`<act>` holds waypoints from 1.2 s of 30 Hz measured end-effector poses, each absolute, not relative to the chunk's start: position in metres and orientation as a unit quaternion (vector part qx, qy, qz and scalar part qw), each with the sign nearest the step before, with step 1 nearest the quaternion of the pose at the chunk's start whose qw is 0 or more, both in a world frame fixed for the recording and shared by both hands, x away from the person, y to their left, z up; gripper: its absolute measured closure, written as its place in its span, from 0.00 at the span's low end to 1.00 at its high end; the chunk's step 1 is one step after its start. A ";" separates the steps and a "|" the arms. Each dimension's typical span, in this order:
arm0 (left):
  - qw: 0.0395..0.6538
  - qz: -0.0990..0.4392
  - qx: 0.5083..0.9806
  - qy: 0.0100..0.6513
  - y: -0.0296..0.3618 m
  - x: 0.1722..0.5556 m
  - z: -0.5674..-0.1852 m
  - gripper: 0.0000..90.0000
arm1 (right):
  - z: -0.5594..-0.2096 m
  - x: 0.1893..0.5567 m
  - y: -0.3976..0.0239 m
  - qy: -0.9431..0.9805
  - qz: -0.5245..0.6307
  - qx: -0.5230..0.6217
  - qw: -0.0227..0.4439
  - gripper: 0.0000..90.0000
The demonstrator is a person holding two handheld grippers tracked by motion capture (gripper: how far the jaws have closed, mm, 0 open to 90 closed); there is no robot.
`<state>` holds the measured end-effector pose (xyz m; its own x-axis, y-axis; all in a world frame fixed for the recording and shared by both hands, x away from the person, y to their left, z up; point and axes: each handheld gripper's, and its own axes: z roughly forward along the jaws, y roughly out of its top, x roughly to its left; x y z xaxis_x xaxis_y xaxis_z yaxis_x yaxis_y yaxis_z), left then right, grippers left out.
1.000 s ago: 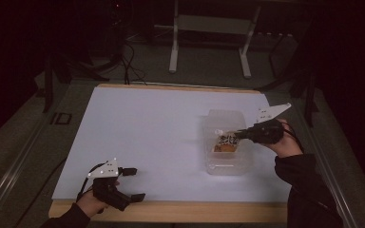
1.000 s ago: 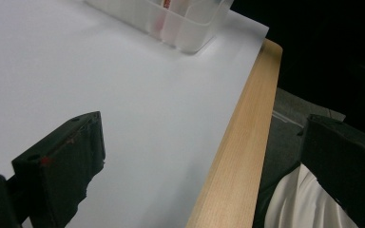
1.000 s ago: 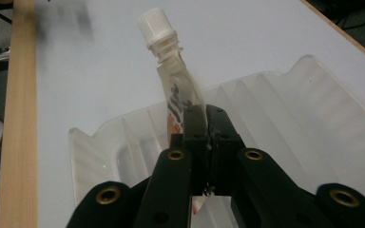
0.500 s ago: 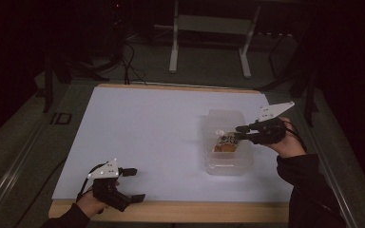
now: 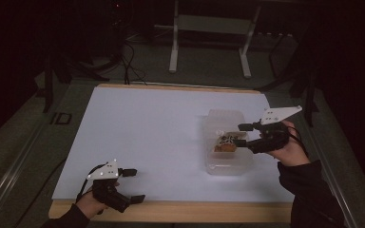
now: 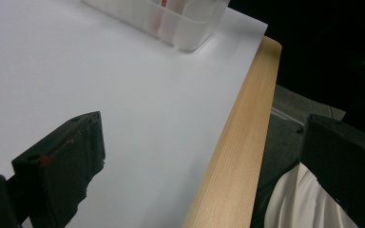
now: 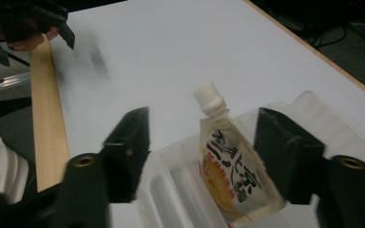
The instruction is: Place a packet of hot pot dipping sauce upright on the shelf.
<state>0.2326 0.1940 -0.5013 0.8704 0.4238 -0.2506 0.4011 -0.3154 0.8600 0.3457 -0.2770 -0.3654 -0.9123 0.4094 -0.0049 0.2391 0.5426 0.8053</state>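
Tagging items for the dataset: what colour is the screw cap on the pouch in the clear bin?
White. The cap tops the spouted pouch; best seen in the right gripper view.

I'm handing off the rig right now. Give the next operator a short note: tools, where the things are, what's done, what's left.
Right tool: jaws have just been opening, pads clear of the pouch, which stands between them.
Left tool: open, empty, at the near table edge.
Pouch: leaning upright in the clear bin, spout up.
Done: pouch dropped in the bin and let go.
Left: pull the right tool clear of the bin.
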 end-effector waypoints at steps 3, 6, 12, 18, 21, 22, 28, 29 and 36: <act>0.527 0.012 0.812 0.251 0.193 0.232 -0.501 0.02 | -0.368 0.338 -0.276 0.868 0.448 0.191 0.101 0.30; 0.529 0.013 0.811 0.250 0.193 0.231 -0.501 0.02 | -0.372 0.330 -0.274 0.862 0.454 0.199 0.106 0.19; 0.526 0.017 0.813 0.249 0.194 0.230 -0.501 0.02 | -0.384 0.316 -0.274 0.853 0.466 0.207 0.109 0.15; 0.529 0.016 0.811 0.250 0.195 0.230 -0.500 0.02 | -0.398 0.299 -0.273 0.849 0.472 0.208 0.114 0.16; 0.528 0.016 0.811 0.249 0.195 0.230 -0.500 0.02 | -0.405 0.291 -0.272 0.847 0.477 0.207 0.109 0.16; 0.528 0.017 0.812 0.248 0.195 0.230 -0.500 0.02 | -0.408 0.289 -0.272 0.845 0.480 0.209 0.110 0.17; 0.526 0.018 0.814 0.247 0.194 0.229 -0.501 0.02 | -0.420 0.281 -0.273 0.836 0.495 0.213 0.106 0.18; 0.525 0.019 0.814 0.247 0.194 0.229 -0.501 0.02 | -0.421 0.279 -0.274 0.834 0.497 0.214 0.107 0.18; 0.527 0.018 0.813 0.247 0.194 0.229 -0.501 0.02 | -0.429 0.267 -0.272 0.832 0.499 0.212 0.115 0.18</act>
